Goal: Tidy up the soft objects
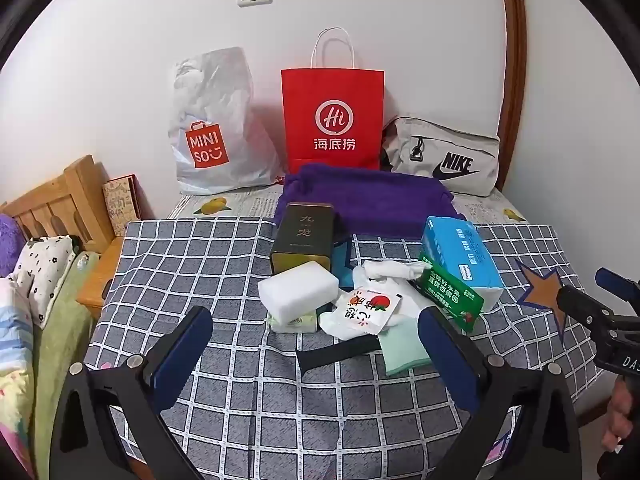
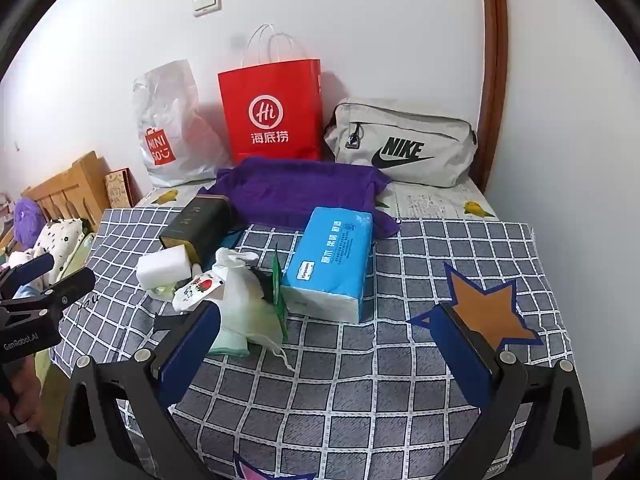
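Observation:
Soft things lie in a heap on the checked tablecloth (image 1: 200,264): a white sponge (image 1: 298,286), a blue tissue pack (image 1: 460,256), white gloves (image 1: 384,270), a pale green cloth (image 1: 404,350) and, behind them, a folded purple towel (image 1: 360,196). My left gripper (image 1: 315,314) hovers open just short of the heap, holding nothing. My right gripper (image 2: 327,312) is also open and empty, in front of the tissue pack (image 2: 328,264) and beside the white mesh cloth (image 2: 240,292). Each gripper shows at the edge of the other's view.
A dark tin (image 1: 304,240), a strawberry packet (image 1: 366,308), a green packet (image 1: 450,296) and a black strap (image 1: 340,354) mix into the heap. Against the wall stand a Miniso bag (image 1: 212,128), a red paper bag (image 1: 332,120) and a Nike bag (image 1: 444,156). A bed lies left.

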Motion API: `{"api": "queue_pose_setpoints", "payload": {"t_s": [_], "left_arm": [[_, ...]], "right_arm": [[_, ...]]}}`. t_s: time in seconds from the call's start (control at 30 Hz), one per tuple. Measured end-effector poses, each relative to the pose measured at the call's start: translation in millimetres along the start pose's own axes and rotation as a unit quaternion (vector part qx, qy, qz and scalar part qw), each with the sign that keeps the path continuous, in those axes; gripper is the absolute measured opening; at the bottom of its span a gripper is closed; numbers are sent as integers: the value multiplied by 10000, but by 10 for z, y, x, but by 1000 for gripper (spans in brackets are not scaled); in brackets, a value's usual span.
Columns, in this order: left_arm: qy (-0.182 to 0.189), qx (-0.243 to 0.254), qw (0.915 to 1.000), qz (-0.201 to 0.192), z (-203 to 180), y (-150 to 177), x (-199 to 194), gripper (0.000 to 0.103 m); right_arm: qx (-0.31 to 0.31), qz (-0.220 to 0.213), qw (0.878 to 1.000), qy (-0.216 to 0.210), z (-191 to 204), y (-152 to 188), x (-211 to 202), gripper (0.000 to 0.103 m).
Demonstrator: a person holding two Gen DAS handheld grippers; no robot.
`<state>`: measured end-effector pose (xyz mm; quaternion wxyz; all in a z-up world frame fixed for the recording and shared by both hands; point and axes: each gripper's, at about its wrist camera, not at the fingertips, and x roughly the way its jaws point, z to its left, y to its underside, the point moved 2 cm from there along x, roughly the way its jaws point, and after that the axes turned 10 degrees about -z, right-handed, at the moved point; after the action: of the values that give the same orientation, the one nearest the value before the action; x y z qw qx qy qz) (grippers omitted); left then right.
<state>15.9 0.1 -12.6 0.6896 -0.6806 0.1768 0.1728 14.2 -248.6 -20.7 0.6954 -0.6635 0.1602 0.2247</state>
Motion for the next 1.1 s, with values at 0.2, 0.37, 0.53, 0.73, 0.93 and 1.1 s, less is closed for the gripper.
{"api": "queue_pose_setpoints", "payload": {"t_s": [0.2, 0.37, 0.53, 0.73, 0.93, 1.1], "left_arm": [[40, 101, 9999, -70, -68, 35, -41, 103], [54, 108, 9999, -41, -87, -6, -55, 103], [83, 69, 9999, -38, -62, -11, -53, 103], [85, 112, 9999, -56, -74, -8, -63, 103], [78, 102, 9999, -64, -72, -9, -57, 103], [62, 91, 9999, -63, -59, -11, -62, 103]], "right_arm": [[37, 18, 10000, -7, 5, 25, -17, 103], [12, 14, 10000, 3, 54, -42, -44, 103], [41, 0, 10000, -61, 27, -6, -60, 103], [26, 16, 10000, -85, 56, -11, -62, 103], [12, 20, 10000, -94, 63, -4, -63, 103], [16, 13, 10000, -81, 61, -14, -71, 103]]}}
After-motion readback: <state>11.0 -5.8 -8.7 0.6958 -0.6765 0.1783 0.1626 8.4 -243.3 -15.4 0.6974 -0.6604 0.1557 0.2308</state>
